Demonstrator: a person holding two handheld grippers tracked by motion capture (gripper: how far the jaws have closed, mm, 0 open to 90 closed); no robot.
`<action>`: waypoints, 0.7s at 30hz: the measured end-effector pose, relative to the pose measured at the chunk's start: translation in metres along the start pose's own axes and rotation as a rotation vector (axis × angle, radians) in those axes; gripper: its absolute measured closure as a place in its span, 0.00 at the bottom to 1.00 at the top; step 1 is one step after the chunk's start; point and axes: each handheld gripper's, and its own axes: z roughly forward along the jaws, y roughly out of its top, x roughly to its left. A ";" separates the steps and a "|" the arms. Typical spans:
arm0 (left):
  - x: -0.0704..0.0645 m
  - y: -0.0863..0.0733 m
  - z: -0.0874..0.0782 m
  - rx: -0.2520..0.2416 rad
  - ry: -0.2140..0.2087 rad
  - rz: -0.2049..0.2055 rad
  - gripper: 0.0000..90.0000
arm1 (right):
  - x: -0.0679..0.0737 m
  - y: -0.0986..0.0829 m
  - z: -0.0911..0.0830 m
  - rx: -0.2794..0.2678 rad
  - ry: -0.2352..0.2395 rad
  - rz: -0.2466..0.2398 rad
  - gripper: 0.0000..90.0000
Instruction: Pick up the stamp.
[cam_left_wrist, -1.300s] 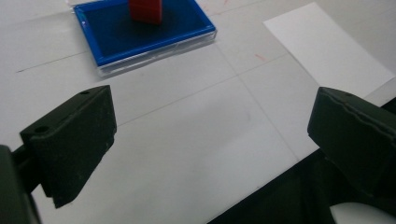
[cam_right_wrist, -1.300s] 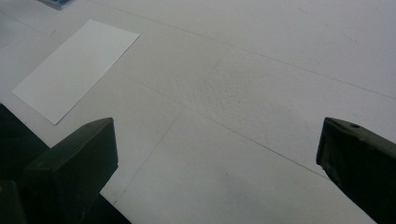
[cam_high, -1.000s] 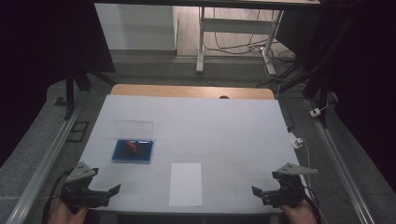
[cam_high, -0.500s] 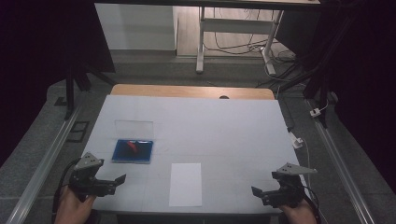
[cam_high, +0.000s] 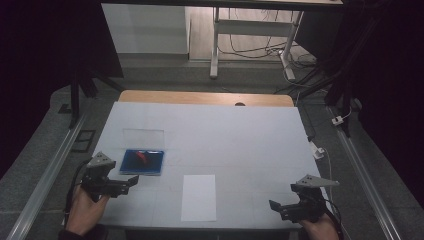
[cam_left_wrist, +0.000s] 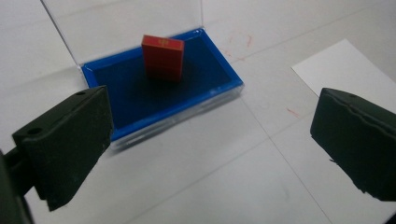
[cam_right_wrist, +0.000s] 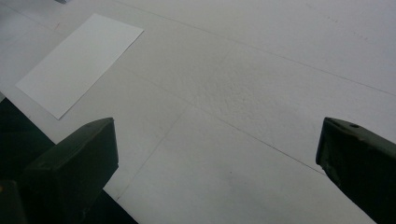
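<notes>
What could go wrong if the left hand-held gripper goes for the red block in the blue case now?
The red block stands upright in the blue case, so a jaw brushing it may tip it over. The clear lid rises right behind it and a jaw could hit it. The left hand-held gripper is open; a jaw may catch the case rim and push the case.

left gripper (cam_left_wrist: 210, 154) jaws wide | red block (cam_left_wrist: 163, 58) upright in blue tray (cam_left_wrist: 140, 95)
</notes>
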 end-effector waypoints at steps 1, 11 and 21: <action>0.000 0.000 0.000 0.000 0.000 0.000 0.00 | 0.000 0.000 0.000 0.000 -0.001 -0.001 0.00; 0.012 0.014 0.015 0.009 0.031 0.050 0.00 | 0.000 0.000 0.001 0.005 0.003 0.001 0.00; 0.023 0.025 0.031 0.032 0.010 0.064 0.00 | 0.000 0.000 0.001 0.011 0.004 -0.007 0.00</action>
